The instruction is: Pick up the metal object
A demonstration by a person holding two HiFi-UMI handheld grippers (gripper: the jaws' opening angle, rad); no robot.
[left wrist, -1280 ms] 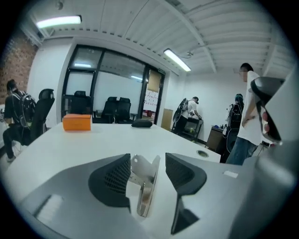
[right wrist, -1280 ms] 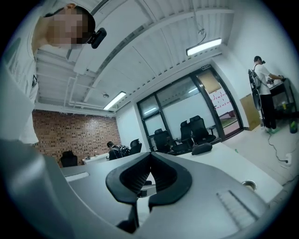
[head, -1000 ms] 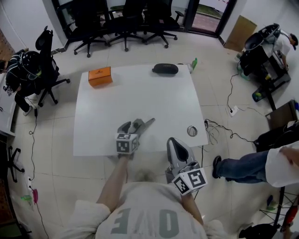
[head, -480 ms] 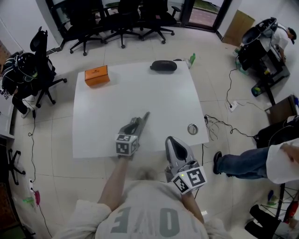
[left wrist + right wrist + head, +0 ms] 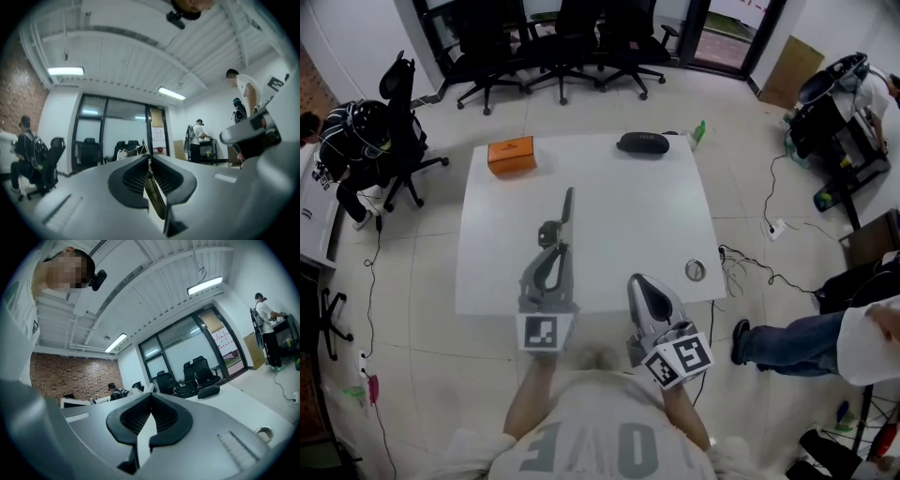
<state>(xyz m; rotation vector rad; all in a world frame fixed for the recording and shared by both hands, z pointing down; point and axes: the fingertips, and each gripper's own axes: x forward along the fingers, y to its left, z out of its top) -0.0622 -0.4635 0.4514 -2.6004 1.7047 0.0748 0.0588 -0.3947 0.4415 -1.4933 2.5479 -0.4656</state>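
Your left gripper (image 5: 149, 159) is closing down on the metal object (image 5: 566, 206). The left gripper view shows a thin flat strip edge-on between the pads, with the pads pressing it from both sides, so count it as gripped.

A second ago those jaws stood wide open at the table (image 5: 619, 216), with the strip lying between them and slanting off to your right. Half a second ago they had narrowed around it. Now the gripper has drawn back to the near edge of the table. The strip sticks out of its tips, pointing almost straight toward the far edge over the middle of the table. The head view doesn't show whether its far end is clear of the tabletop.

Your right gripper (image 5: 150, 398) is clenched with nothing in it, the pads meeting on bare air. It sits at the near edge, just right of the left one, the same as before.

Nothing else on the table has moved:
- The orange box (image 5: 511, 155) is at the far left corner.
- The black case (image 5: 642, 142) is at the far edge, with a green bottle (image 5: 698, 131) beside it.
- A small round ring (image 5: 696, 270) is near the right front corner.
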